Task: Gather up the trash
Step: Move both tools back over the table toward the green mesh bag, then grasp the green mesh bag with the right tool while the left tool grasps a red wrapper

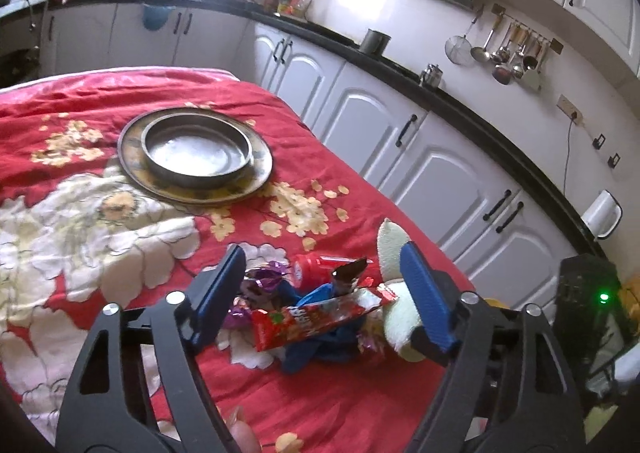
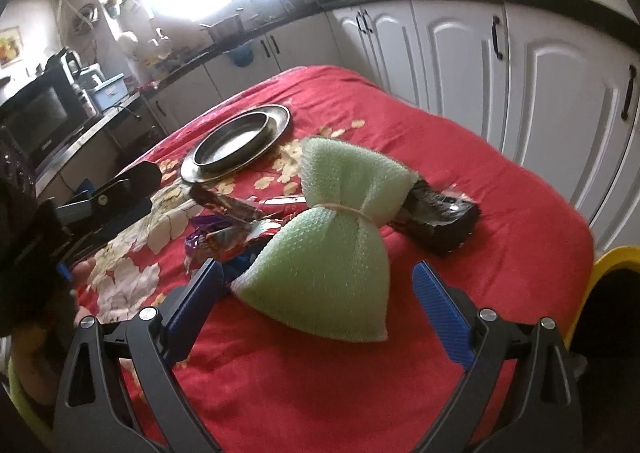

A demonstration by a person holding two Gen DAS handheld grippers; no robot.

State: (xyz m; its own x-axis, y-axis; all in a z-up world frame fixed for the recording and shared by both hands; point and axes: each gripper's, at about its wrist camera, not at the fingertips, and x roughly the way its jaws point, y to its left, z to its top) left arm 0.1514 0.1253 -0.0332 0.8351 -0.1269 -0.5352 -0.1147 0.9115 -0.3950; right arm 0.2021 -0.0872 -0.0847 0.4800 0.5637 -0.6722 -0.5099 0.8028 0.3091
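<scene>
My left hand-held gripper (image 1: 324, 285) stands partly open around a red foil snack wrapper (image 1: 320, 319) in a wrapper pile near the right edge of the red floral-clothed table (image 1: 120, 221), pads not touching. My right hand-held gripper (image 2: 320, 293) gapes wide, empty, before a pale green mesh scrubber (image 2: 332, 249).

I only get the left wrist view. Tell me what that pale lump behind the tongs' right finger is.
Observer: A green sponge bundle, cinched at its middle by a rubber band.
Operator: Now report the other hand.
Observer: The right tongs stand open, one finger on each side of the bundle's near end.
Operator: Name any trash hidden behind it.
Observer: A crumpled black wrapper lies on the red cloth, just past the bundle.
</scene>
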